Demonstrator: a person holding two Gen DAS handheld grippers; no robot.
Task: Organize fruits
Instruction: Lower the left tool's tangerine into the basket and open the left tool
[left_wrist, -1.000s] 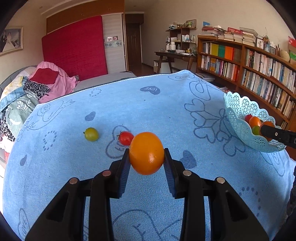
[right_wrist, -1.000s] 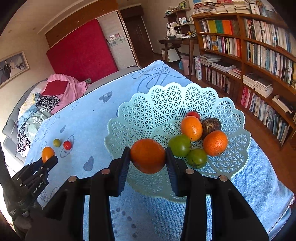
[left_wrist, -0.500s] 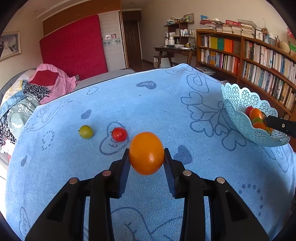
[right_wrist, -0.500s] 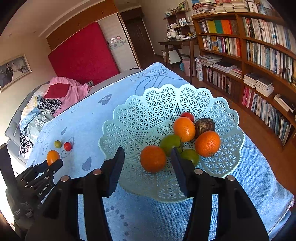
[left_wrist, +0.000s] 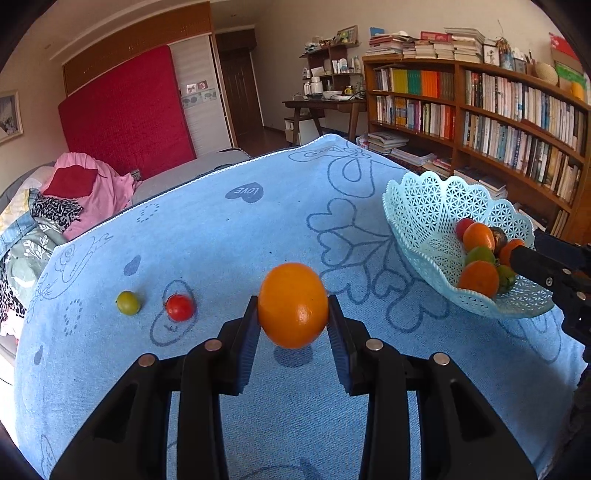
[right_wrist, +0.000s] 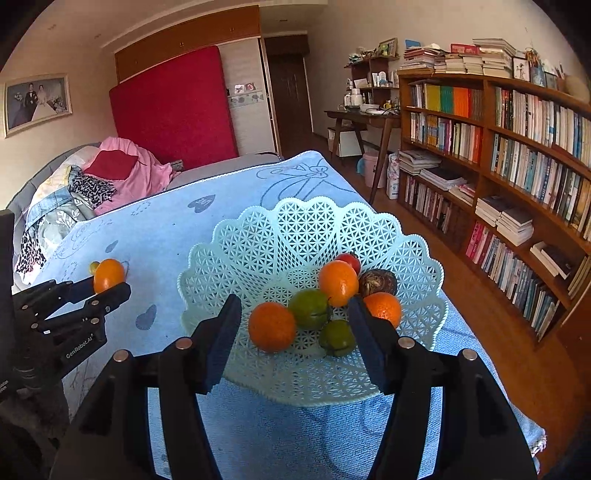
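One orange (left_wrist: 292, 305) clamped in left tongs (left_wrist: 291, 325) above blue cloth; right tongs (right_wrist: 295, 332) just spread apart over basket (right_wrist: 258, 251), released orange (right_wrist: 272, 326) lying between.

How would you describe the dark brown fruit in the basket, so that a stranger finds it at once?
Look at the pale blue lattice plastic basket on the blue patterned cloth. Among the fruit piled in it, the dark brown round fruit lies at the right, touching a round orange fruit. It is the only dull, brownish piece; the others are orange, green or red.
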